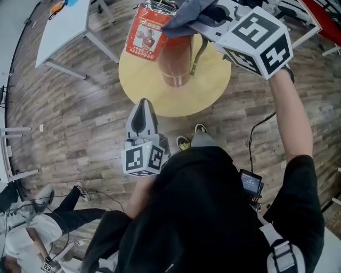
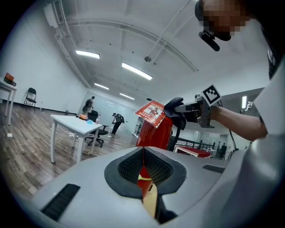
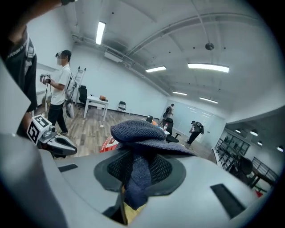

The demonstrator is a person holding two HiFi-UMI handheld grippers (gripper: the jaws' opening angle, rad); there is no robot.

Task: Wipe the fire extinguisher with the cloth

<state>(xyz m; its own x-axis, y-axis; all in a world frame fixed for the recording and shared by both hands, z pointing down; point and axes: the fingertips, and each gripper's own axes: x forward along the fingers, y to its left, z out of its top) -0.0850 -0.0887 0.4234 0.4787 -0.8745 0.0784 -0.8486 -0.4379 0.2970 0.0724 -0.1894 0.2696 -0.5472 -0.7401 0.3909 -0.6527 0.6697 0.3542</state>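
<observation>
A red fire extinguisher [image 1: 175,58] stands upright on the round wooden table [image 1: 213,85], with a red and white tag [image 1: 146,32] hanging at its top. My right gripper [image 1: 210,16] is shut on a dark blue cloth [image 1: 186,16] and holds it over the extinguisher's top. In the right gripper view the cloth [image 3: 138,147] bunches out between the jaws. My left gripper [image 1: 141,109] hangs low in front of the table, shut and holding nothing. Its own view looks up at the extinguisher [image 2: 156,131] and the cloth [image 2: 174,111].
A white table [image 1: 64,26] stands at the far left on the wood floor. A black hose [image 1: 198,53] runs down the extinguisher's right side. A seated person [image 1: 37,224] is at the lower left. Other people stand far back in the room.
</observation>
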